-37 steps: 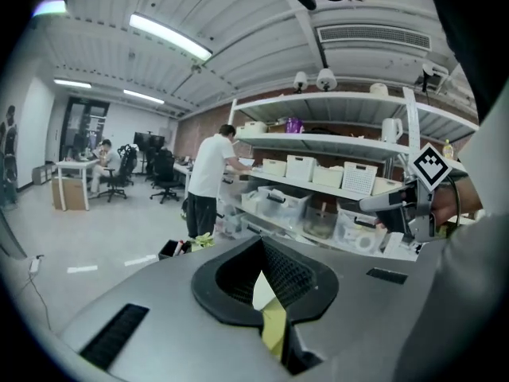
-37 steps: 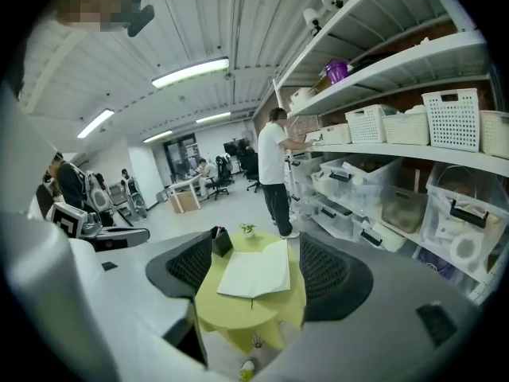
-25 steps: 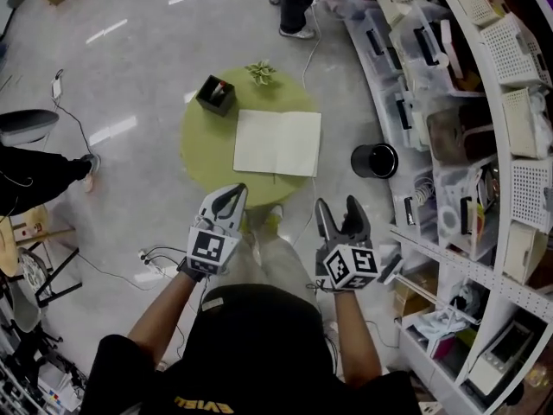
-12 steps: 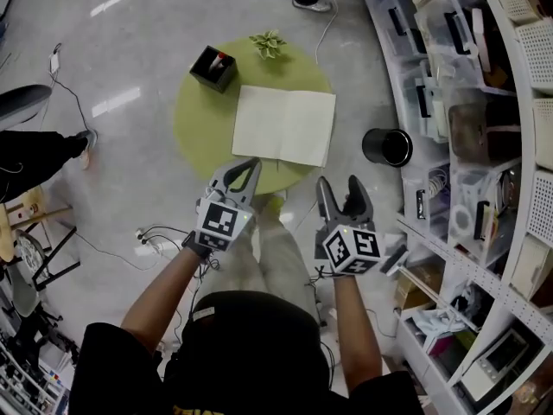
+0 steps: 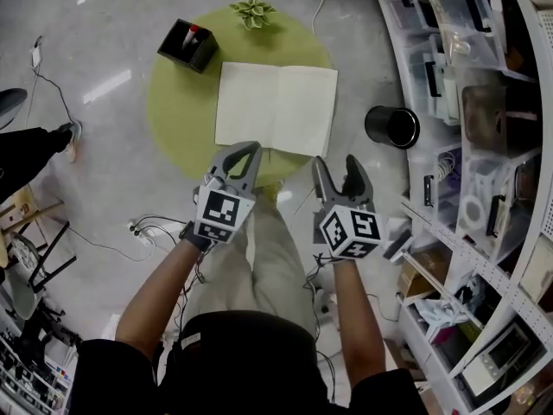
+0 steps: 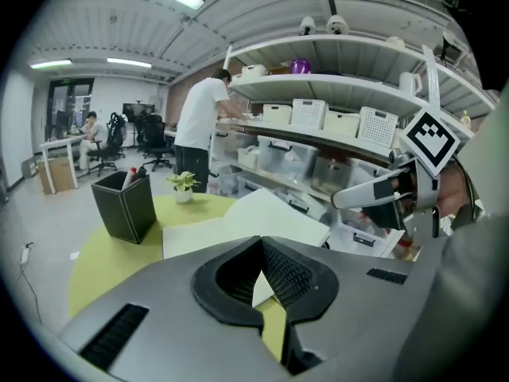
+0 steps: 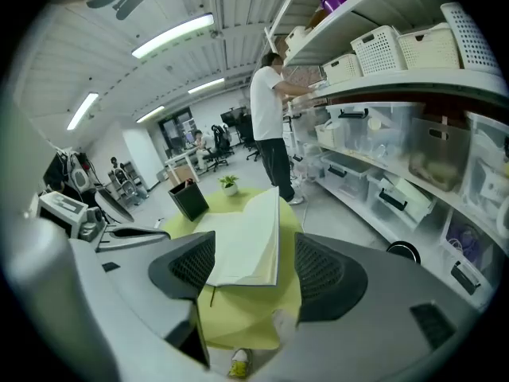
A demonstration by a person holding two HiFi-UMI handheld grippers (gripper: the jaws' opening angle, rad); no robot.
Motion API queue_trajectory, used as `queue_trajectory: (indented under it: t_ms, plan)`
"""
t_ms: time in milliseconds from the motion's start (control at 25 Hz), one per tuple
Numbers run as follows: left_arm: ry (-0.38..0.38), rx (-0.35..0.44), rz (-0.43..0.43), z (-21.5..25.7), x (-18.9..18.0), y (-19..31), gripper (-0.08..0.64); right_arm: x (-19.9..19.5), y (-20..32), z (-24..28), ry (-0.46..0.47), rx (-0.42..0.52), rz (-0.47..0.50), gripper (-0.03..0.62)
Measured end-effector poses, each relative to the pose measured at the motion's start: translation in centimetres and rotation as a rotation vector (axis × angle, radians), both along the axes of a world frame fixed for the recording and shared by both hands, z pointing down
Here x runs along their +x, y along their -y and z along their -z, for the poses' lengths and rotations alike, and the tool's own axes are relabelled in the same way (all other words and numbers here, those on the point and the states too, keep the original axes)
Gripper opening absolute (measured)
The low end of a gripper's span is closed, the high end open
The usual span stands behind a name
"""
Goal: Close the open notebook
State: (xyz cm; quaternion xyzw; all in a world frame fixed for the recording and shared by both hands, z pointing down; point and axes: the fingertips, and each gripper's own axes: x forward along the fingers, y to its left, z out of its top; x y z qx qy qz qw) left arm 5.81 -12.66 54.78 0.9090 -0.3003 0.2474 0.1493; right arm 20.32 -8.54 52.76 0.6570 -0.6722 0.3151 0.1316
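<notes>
The open notebook lies flat with blank cream pages on the round green table. Both grippers hover short of the table's near edge, over my legs, apart from the notebook. My left gripper is shut with its tips meeting and nothing held; in the left gripper view the notebook shows beyond the jaws. My right gripper is open and empty. The right gripper view frames the notebook between its pads, farther off.
A black pen holder and a small potted plant stand at the table's far side. A black bin sits on the floor to the right. Shelves with boxes line the right side. A person stands beyond the table.
Both grippers have sunk and come closer to the table's near edge. The notebook has not moved, and neither gripper's jaws have visibly changed.
</notes>
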Motion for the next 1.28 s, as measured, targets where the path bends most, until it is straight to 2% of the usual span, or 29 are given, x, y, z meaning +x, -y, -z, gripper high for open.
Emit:
queue_trajectory:
  t_ms: [280,560,1080,1280]
  plan:
    - [0.014,-0.03,0.022,-4.6,-0.4,0.3,0.017,0.7,-0.2,-4.6,-0.002,-0.032,0.007,0.302]
    - [0.074,-0.062,0.022,-8.7,-1.3,0.0,0.017,0.6,0.4,-6.2,0.001,-0.036,0.011,0.296]
    - [0.13,-0.088,0.029,-11.7,-1.8,0.0,0.017,1.7,0.2,-9.2,0.055,-0.092,-0.028,0.248]
    - [0.143,-0.1,0.022,-12.1,-1.8,-0.1,0.017,1.6,0.1,-9.8,0.073,-0.099,-0.026,0.202]
